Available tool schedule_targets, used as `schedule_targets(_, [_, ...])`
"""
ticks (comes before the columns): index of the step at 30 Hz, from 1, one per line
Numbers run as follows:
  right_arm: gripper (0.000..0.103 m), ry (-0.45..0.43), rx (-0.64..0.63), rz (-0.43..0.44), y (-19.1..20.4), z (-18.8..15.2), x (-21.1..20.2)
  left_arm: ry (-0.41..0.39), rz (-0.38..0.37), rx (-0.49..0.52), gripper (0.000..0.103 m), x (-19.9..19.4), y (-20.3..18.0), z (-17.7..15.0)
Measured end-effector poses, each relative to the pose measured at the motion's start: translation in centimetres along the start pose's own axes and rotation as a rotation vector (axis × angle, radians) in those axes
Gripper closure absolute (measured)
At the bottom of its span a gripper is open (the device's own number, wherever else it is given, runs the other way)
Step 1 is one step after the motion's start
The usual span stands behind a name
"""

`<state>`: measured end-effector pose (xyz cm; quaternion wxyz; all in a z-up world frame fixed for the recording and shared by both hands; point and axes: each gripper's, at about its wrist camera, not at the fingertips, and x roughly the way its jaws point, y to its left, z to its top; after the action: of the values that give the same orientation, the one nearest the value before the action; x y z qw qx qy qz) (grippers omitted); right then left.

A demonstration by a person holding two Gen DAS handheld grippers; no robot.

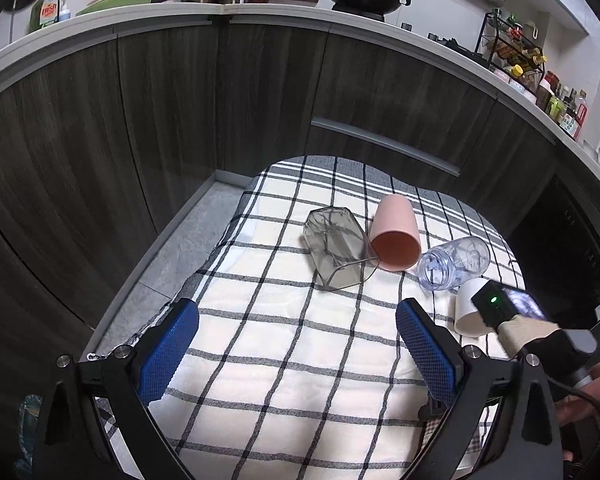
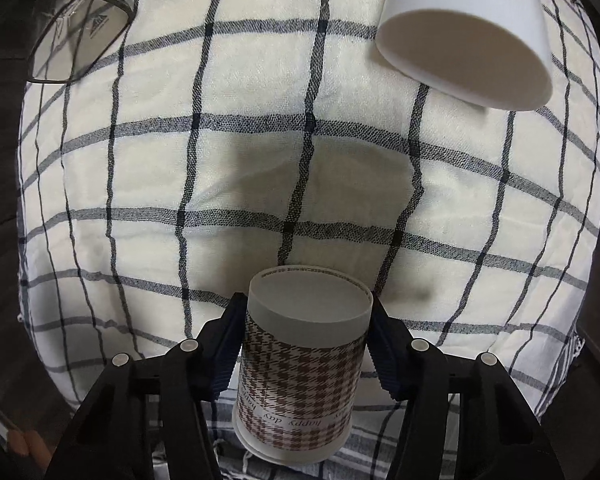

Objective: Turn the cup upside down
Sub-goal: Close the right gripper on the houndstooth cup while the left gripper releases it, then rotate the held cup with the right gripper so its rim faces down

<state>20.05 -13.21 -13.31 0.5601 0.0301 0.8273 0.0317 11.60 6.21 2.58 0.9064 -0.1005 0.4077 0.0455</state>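
Note:
A houndstooth paper cup (image 2: 300, 364) stands upside down between the fingers of my right gripper (image 2: 305, 344), base up, rim toward the checked cloth (image 2: 220, 168). The jaws are closed on its sides. My left gripper (image 1: 298, 344) is open and empty, blue pads (image 1: 168, 352) wide apart above the cloth (image 1: 284, 360). In the left wrist view the right gripper's body (image 1: 512, 312) is at the right, and the houndstooth cup is hidden behind it.
Lying on their sides on the cloth: a grey glass cup (image 1: 334, 250), a pink cup (image 1: 396, 236), a clear plastic bottle (image 1: 454, 264) and a white cup (image 1: 470, 312), also in the right wrist view (image 2: 468, 36). Dark cabinets (image 1: 140, 120) stand behind the table.

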Motion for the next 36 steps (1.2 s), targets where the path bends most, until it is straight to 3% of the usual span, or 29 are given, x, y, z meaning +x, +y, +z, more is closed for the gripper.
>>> schedule_targets(3, [0.046,-0.041,-0.006,0.011,0.1,-1.1,-1.3,0.002,0.005,-0.005,0.003,-0.1,0.3,-0.2])
schedule_targets(7, [0.046,-0.187,-0.046,0.048,0.9,-3.4,-4.5,0.001,0.031,-0.014,0.002,-0.2,1.0,-0.9])
schedule_targets(12, [0.046,-0.559,-0.126,0.070,2.6,-6.5,-8.5,0.019,0.057,-0.014,0.002,0.3,1.9,-2.3])
schedule_targets(16, [0.046,-0.867,-0.143,0.062,3.2,-8.2,-9.2,0.020,0.102,0.003,0.002,1.1,2.3,-3.4])
schedule_targets(21, [0.046,-1.064,-0.093,0.038,3.4,-7.6,-9.0,0.041,0.124,0.021,0.002,2.6,2.3,-4.3])
schedule_targets(27, [0.046,-1.184,-0.086,-0.053,3.3,-7.3,-8.0,0.084,0.146,0.046,0.002,4.3,2.0,-5.5])
schedule_targets(36, [0.046,-1.142,-0.085,-0.078,3.6,-7.6,-6.2,0.086,0.135,0.031,0.002,4.2,2.4,-5.5])
